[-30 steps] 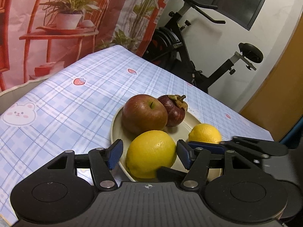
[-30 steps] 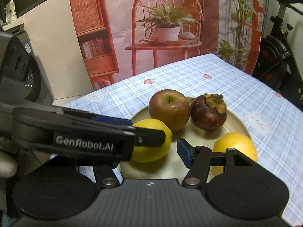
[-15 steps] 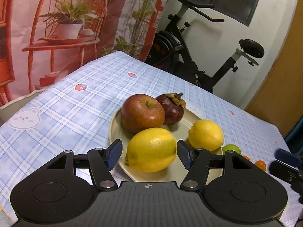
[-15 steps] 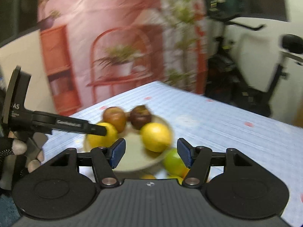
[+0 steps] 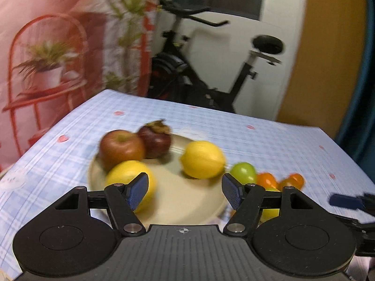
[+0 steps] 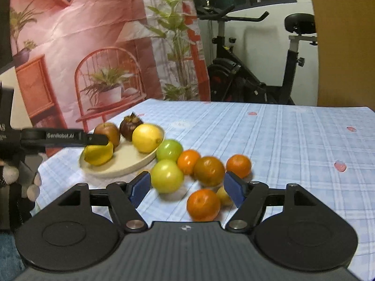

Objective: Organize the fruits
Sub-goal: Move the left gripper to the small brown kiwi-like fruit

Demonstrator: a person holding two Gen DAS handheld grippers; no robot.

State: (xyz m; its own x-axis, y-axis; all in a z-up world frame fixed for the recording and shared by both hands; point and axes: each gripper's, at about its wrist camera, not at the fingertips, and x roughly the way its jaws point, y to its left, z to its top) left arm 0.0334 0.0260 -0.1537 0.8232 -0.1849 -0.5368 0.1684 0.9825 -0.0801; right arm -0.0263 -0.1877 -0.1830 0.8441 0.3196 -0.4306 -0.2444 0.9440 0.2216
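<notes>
A cream plate holds a red apple, a mangosteen and two lemons. My left gripper hovers over the plate's near rim, jaws opening, with only bare plate between them. The nearer lemon sits just behind its left finger. My right gripper, jaws opening too, faces the loose fruit beside the plate. A green fruit and an orange lie between its fingers, and neither pad presses on them.
More oranges, another green fruit and a small yellow fruit crowd the checked tablecloth right of the plate. An exercise bike and a printed backdrop stand beyond the table's far edge. A gloved hand shows at left.
The left gripper swung right, so the near lemon is no longer between its jaws. The right gripper swept right from the plate to the loose fruit. Both pairs of jaws widened.
</notes>
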